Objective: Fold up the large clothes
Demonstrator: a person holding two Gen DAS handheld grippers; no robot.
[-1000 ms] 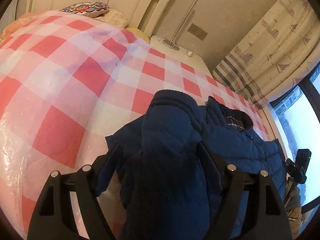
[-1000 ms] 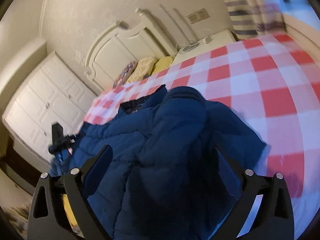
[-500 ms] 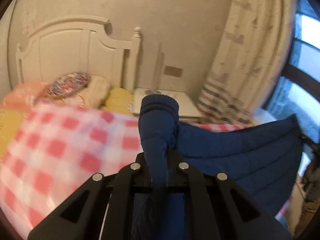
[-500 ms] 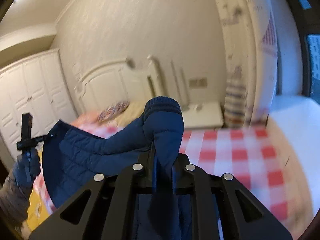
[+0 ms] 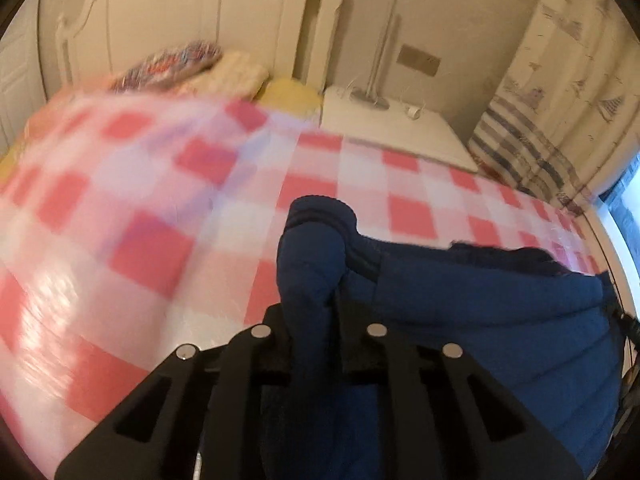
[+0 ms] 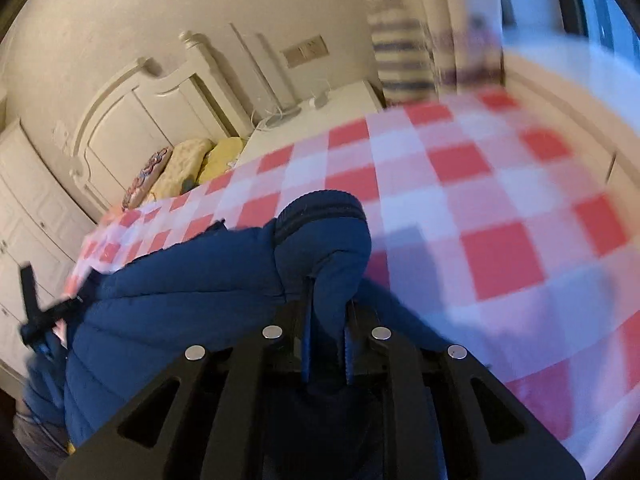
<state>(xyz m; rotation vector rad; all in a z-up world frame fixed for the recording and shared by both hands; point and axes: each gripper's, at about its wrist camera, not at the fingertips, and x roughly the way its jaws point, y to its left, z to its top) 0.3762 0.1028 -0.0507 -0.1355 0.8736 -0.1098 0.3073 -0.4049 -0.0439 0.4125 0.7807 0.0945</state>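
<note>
A navy blue padded jacket (image 5: pixel 480 304) hangs stretched between my two grippers over the bed. My left gripper (image 5: pixel 314 320) is shut on one jacket sleeve near its ribbed cuff (image 5: pixel 320 216), which sticks up past the fingers. My right gripper (image 6: pixel 326 320) is shut on the other sleeve, its cuff (image 6: pixel 324 208) standing above the fingers. The jacket body (image 6: pixel 168 296) spreads to the left in the right wrist view. The other gripper (image 6: pixel 36 312) shows at that view's left edge.
The bed carries a red and white checked cover (image 5: pixel 132 208) under shiny plastic. Pillows (image 5: pixel 240 76) lie by the white headboard (image 5: pixel 168 20). A white nightstand (image 5: pixel 384 120) holds a lamp. Curtains (image 5: pixel 552 112) and a window are on the right. White wardrobe doors (image 6: pixel 28 200) stand left.
Both grippers closed on the sleeves and lifted the jacket off the bed; since half a second ago they have tipped down, bringing the jacket lower toward the checked cover.
</note>
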